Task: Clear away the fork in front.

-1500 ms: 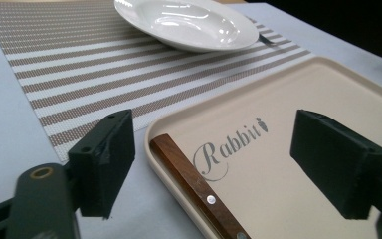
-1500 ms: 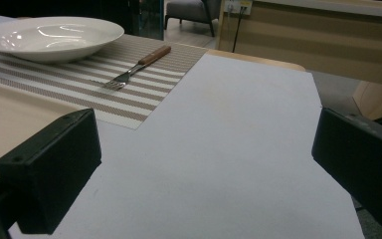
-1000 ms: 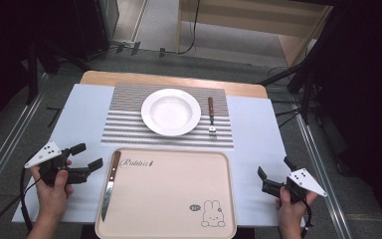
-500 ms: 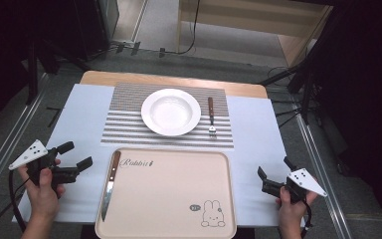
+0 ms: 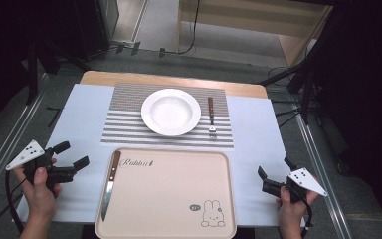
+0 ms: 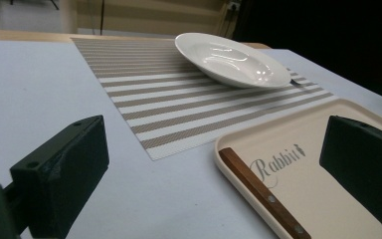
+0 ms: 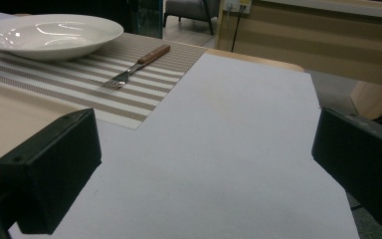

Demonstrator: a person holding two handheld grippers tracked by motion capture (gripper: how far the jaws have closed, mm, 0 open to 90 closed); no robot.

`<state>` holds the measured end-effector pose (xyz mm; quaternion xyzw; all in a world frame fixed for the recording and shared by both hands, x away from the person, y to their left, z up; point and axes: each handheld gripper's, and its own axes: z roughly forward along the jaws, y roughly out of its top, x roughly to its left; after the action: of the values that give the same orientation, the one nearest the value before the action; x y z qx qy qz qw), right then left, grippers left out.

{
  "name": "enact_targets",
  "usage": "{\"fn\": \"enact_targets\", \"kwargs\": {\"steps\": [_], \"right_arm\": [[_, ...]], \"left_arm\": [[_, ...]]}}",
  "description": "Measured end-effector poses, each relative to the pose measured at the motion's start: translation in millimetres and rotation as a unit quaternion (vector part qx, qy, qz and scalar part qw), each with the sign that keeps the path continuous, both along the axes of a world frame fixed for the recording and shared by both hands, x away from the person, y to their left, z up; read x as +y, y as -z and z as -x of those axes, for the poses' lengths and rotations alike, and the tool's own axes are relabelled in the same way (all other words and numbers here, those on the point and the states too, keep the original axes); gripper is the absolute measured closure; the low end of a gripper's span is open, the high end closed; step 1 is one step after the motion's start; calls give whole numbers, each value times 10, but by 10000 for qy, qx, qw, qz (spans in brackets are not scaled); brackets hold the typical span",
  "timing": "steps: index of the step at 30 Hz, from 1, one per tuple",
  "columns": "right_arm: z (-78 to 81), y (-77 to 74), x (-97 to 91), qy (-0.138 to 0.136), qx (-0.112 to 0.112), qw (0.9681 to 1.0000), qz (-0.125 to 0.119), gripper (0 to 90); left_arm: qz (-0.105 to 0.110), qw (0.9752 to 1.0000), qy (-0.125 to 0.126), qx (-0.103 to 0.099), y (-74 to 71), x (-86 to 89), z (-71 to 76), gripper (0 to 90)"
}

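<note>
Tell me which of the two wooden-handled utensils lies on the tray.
The knife: it lies along the left edge of the beige tray. The fork lies on the striped placemat, right of the white plate.

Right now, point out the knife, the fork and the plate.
knife (image 5: pixel 110 183), high view, where blade meets handle.
fork (image 5: pixel 211 115), high view, neck below the handle.
plate (image 5: pixel 170 111), high view, centre of the bowl.

A glossy white ceramic plate (image 5: pixel 171 112) sits on woven striped matting (image 5: pixel 129 124); the knife (image 5: pixel 109 185) has a wooden handle.

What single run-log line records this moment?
left gripper: open, beside tray | right gripper: open, idle | knife: on tray, untouched
</note>
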<state>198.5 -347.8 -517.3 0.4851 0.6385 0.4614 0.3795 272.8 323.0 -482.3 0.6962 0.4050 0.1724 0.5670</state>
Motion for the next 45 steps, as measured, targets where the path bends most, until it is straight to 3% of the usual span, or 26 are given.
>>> {"fn": "enact_targets", "kwargs": {"steps": [5,12,15,23,28,45], "right_arm": [[-16,-92,39,-118,-8,9998,-155,0],[-81,-265,161,-272,-29,9996,-11,0],[-133,-309,186,-301,35,9995,-61,0],[-343,-470,295,-424,80,9990,-64,0],[-471,-577,389,-534,78,9985,-18,0],[-896,-756,632,-712,225,9972,-59,0]], "left_arm": [[-93,9999,-76,-76,21,30,-9,0],[-203,9995,-166,-183,51,45,-15,0],[-186,9995,-162,-176,72,46,-11,0],[-200,9991,-167,-323,104,26,13,0],[-31,9990,-201,-404,112,53,38,0],[-45,9990,-177,-410,118,44,44,0]]}}
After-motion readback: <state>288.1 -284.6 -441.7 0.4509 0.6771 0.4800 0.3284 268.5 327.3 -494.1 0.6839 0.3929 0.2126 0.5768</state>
